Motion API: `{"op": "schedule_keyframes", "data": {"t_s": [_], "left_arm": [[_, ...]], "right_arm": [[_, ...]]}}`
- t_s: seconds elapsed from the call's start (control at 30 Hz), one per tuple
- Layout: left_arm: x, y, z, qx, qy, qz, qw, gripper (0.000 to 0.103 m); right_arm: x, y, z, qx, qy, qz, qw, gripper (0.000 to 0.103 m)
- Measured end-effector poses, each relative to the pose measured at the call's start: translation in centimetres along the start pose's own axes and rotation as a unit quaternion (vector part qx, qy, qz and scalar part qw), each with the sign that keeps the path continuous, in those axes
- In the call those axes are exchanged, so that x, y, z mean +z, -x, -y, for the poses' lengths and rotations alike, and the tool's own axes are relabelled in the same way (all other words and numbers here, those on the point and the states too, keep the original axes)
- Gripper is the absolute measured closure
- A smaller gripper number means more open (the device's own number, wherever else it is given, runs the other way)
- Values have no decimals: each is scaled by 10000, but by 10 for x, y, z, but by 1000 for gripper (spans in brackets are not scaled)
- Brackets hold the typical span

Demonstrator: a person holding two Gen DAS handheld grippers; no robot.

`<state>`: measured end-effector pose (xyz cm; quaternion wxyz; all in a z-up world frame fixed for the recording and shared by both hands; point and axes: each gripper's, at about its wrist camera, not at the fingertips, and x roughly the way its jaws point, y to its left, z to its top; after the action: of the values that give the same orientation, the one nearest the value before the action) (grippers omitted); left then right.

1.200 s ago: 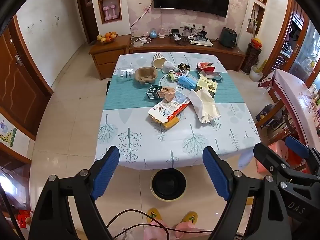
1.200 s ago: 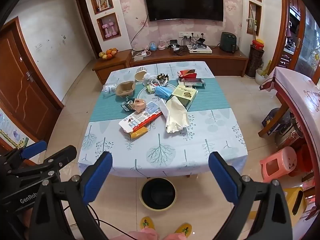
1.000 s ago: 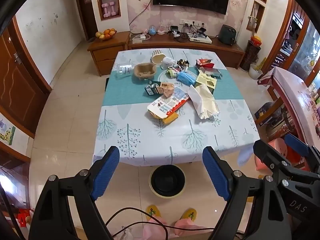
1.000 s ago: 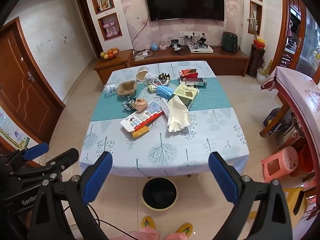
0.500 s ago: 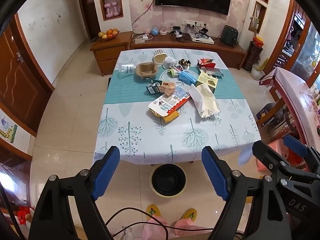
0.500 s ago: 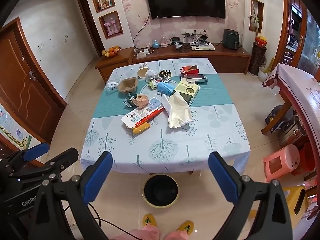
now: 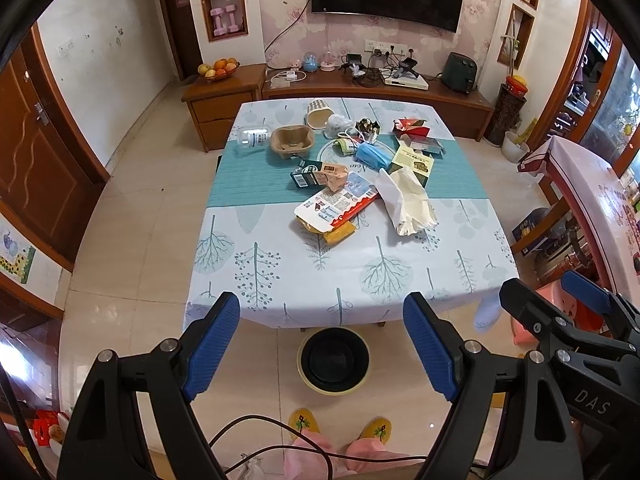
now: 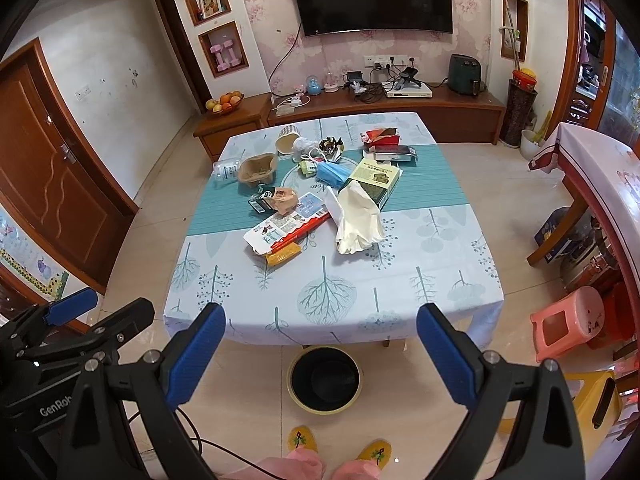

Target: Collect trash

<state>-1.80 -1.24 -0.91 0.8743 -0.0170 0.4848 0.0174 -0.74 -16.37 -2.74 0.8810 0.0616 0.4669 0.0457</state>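
Several pieces of trash lie on the table (image 7: 280, 280): a red-and-white snack box (image 7: 336, 208), a yellow wrapper (image 7: 340, 234), white gloves (image 7: 408, 200), a blue face mask (image 7: 370, 154), a cardboard cup tray (image 7: 291, 141), a paper cup (image 7: 319, 114) on its side and a green box (image 7: 412, 162). A black trash bin (image 7: 334, 360) stands on the floor at the table's near edge; it also shows in the right wrist view (image 8: 325, 378). My left gripper (image 7: 326, 352) and right gripper (image 8: 320, 356) are both open and empty, held above the floor short of the table.
A TV cabinet (image 7: 360, 92) with a fruit bowl (image 7: 218, 70) runs along the far wall. A second table (image 8: 600, 168) and a pink stool (image 8: 568, 320) stand at the right. A wooden door (image 8: 52, 184) is at the left. My slippers (image 8: 338, 446) are below.
Both grippers have edged slightly forward and tilted toward the table; the table looks a little nearer. Both stay open and empty. Nothing on the table has moved.
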Motion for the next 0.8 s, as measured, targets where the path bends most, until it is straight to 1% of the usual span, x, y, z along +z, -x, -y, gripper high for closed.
{"op": "schedule_keyframes", "data": {"t_s": [0.2,0.8], "left_arm": [[-1,4,0,35,48,15,10000,22],[2,4,-5,56,36,27,10000,23]], "right_arm": [[2,1,1,87,35,-15,10000,6],[3,3,1,147,51,-18,9999,6]]}}
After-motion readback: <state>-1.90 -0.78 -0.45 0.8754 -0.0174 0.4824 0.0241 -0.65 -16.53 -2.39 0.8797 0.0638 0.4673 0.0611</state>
